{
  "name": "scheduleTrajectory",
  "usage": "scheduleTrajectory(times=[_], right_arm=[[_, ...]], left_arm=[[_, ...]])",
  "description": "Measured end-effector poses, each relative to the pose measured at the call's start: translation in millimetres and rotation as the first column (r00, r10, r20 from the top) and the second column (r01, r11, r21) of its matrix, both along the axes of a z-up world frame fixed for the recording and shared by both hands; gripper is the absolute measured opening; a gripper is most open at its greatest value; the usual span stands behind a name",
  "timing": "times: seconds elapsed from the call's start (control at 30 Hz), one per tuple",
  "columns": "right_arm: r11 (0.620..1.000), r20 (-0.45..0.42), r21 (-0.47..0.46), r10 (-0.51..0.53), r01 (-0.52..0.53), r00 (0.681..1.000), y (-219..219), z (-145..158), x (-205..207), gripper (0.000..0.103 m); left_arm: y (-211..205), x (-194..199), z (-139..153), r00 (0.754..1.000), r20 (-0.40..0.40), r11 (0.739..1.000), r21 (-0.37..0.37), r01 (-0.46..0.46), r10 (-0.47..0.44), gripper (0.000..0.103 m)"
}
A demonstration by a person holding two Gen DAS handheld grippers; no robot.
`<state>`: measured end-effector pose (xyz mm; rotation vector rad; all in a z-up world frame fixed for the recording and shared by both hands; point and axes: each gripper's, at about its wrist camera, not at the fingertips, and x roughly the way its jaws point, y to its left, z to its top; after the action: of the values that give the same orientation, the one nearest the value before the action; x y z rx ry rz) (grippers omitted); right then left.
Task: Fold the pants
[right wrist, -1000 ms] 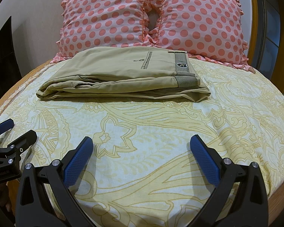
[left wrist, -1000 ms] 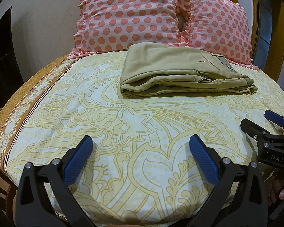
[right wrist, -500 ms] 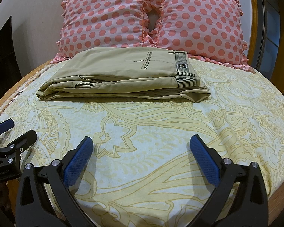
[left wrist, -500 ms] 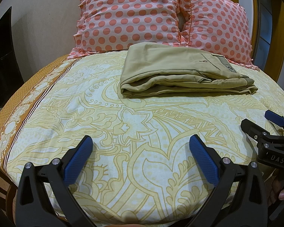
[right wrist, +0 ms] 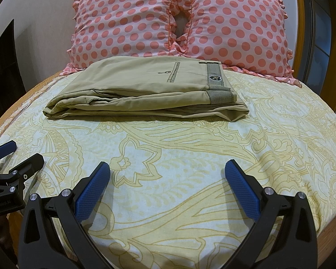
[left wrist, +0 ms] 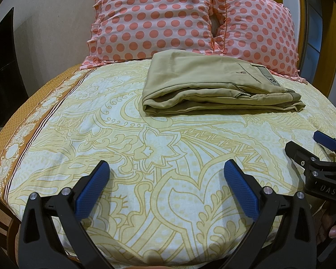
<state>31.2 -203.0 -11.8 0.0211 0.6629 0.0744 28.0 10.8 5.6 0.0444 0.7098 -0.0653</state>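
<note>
The left wrist view shows the brown patterned border of the bedsheet along the bed's left side and a dark panel against the wall; it also catches a fingertip of the person at the lower right, under the right tool. The right wrist view shows none of the border clearly, but it gives the better look at the waistband of the pants, with its striped lining and a small crest label, and the back pocket with a button.

One pair of khaki pants lies folded into a flat stack on the bed, near the head end, just in front of the pillows and well apart from both tools. The folded edge faces left and the waistband end faces right. In the left view its far edge touches or overlaps the base of the pillows; which cannot be told.

Two pink pillows with coral dots stand side by side at the head of the bed: the left pillow and the right pillow, their ruffled edges meeting in the middle.

Two tools are in view. The left tool is released, its blue pads spread wide above the sheet with nothing between them. The right tool is likewise released and empty. Each appears at the edge of the other's view, the left tool low at the left.
</note>
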Motion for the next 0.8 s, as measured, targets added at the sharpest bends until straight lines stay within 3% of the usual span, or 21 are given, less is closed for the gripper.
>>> scheduleTrajectory(times=[0.8], right_arm=[[1.000, 0.001, 0.000, -0.001, 0.001, 1.000, 0.0, -0.1, 0.5, 0.102]], left_arm=[[-0.3, 0.2, -0.1, 1.000, -0.001, 1.000, 0.000, 0.001, -0.001, 0.101]])
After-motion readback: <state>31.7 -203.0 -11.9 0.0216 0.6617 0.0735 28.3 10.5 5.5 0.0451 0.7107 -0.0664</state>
